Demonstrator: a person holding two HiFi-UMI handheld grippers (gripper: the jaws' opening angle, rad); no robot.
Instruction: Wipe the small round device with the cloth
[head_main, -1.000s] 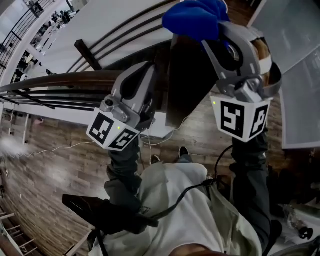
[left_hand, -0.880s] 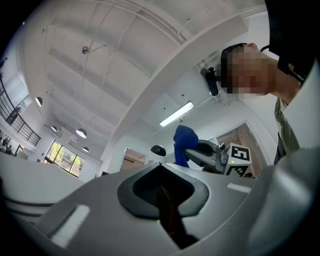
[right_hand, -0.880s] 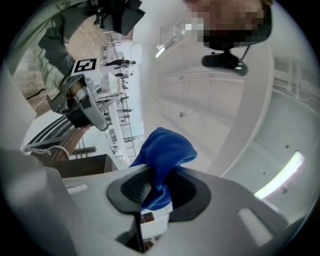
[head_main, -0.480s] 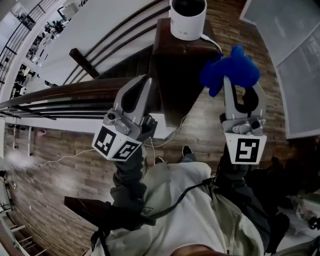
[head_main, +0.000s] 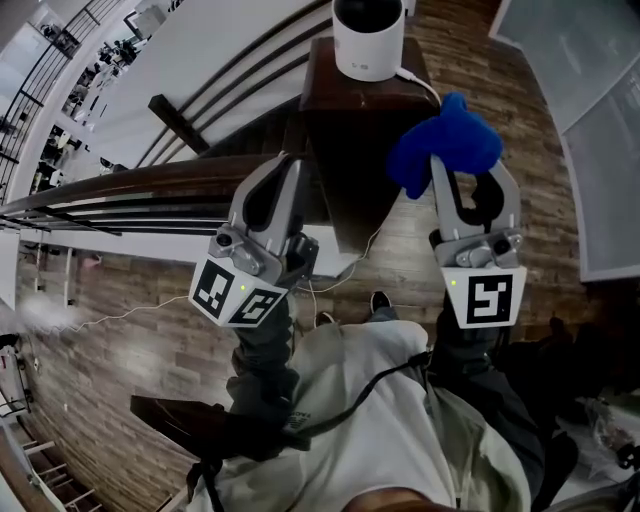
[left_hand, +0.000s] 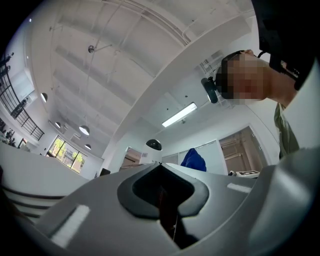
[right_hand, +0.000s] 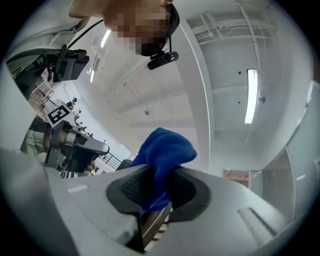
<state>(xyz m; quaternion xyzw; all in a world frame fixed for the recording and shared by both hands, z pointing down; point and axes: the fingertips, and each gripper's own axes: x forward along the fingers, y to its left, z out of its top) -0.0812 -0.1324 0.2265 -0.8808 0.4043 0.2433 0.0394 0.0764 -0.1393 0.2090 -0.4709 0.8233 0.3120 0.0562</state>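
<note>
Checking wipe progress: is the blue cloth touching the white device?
No, the blue cloth in the right gripper sits clear of the white device.

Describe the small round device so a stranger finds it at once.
Find the dark wooden post at the railing. On it stands the device, a white cylinder with a black top; unlike the blue cloth nearby, it has a cable.

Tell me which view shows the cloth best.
The right gripper view: the cloth is close and central, pinched between the shut jaws. The head view shows it whole but smaller, bunched at the tip of the right gripper. The left gripper view shows only a small blue patch far off.
</note>
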